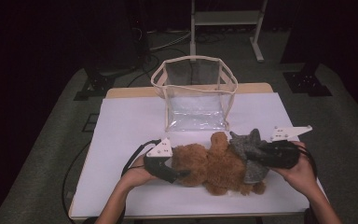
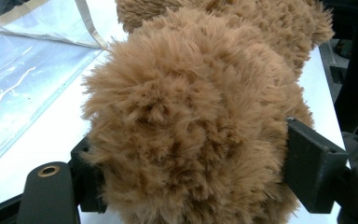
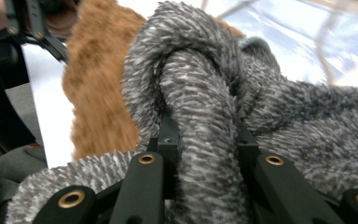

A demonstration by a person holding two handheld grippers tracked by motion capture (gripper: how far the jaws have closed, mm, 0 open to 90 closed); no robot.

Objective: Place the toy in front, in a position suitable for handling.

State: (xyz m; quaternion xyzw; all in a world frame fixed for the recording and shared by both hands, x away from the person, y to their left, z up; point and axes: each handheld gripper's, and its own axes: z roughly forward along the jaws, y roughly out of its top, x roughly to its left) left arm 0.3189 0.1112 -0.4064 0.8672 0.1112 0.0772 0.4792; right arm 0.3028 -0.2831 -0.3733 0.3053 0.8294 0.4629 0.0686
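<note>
The shaggy brown plush toy (image 1: 212,165), dressed in a nubbly grey knitted garment (image 1: 249,151), lies on the white table (image 1: 126,126) just in front of the clear plastic bag (image 1: 195,95). The left gripper (image 1: 179,175), reaching in low, clamps its fluffy end (image 2: 186,130); the right gripper (image 1: 256,154) pinches a grey fold (image 3: 205,140).

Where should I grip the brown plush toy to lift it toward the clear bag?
Probably at its two ends. The brown plush toy lies lengthwise, so come in from each side: the left hand-held gripper around the round fluffy end, the right hand-held gripper on a fold of the grey knit garment it wears.
</note>
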